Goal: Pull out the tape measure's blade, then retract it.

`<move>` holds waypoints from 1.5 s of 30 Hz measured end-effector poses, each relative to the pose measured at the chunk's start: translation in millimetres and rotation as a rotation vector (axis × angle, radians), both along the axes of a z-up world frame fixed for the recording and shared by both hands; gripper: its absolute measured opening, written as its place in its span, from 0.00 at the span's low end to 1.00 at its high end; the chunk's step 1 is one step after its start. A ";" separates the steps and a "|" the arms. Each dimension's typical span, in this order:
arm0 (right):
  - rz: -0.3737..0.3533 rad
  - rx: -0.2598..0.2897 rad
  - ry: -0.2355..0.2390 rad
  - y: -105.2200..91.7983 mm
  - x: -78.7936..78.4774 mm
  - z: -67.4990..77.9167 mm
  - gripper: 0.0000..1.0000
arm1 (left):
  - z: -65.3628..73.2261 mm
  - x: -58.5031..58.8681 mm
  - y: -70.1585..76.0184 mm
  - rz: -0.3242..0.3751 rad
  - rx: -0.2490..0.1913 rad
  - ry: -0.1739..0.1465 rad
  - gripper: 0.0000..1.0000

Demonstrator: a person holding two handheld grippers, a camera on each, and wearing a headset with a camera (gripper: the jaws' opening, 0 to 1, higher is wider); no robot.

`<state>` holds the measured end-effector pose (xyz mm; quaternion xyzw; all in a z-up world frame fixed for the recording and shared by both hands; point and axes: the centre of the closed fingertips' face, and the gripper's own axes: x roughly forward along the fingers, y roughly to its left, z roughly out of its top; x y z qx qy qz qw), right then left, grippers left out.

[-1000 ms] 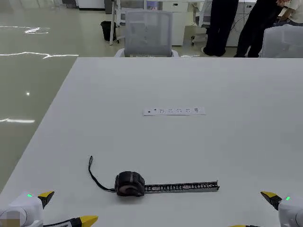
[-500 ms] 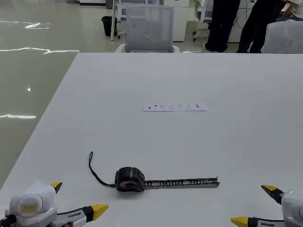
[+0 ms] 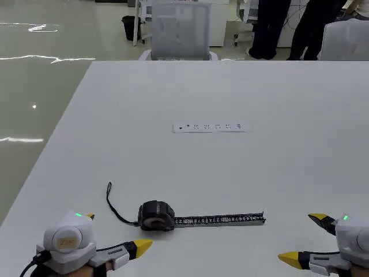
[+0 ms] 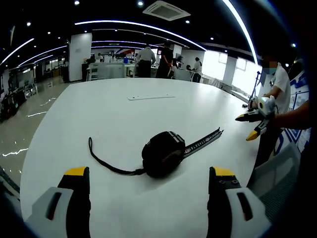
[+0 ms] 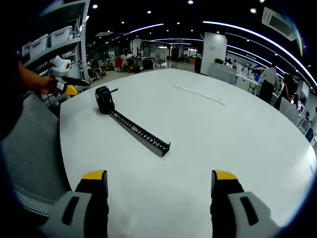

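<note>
A black tape measure [image 3: 156, 216] lies near the front of the white table [image 3: 230, 92], its blade [image 3: 222, 219] drawn out to the right and its wrist strap [image 3: 112, 205] curling left. My left gripper [image 3: 118, 234] stands open just in front and left of the case [image 4: 163, 152], not touching it. The left gripper view has the case between and ahead of the yellow-tipped fingers [image 4: 75, 172]. My right gripper [image 3: 304, 238] is open at the front right, beyond the blade's end [image 5: 163, 147]. Nothing sits between its fingertips [image 5: 94, 175].
A white power strip [image 3: 209, 127] is set flat in the table's middle. A grey chair [image 3: 180, 29] stands at the far edge, with people [image 3: 282, 26] standing behind to the right. Glossy floor [image 3: 34, 86] runs along the table's left edge.
Both grippers have come forward into view toward the tape measure, the left one nearer the case. The tape measure has stayed put; the head camera tilted slightly.
</note>
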<state>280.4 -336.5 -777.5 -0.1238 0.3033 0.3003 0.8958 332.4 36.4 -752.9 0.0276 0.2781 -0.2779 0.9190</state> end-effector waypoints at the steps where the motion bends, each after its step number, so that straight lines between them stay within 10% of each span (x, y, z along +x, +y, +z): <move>1: 0.005 -0.003 0.000 0.7 1.0 0.3 0.87 | 0.2 0.2 -1.9 -0.001 0.008 -0.004 0.99; 45: 0.271 -0.114 0.064 24.1 41.1 -13.8 0.67 | -20.3 30.2 -45.4 0.119 0.036 0.018 0.99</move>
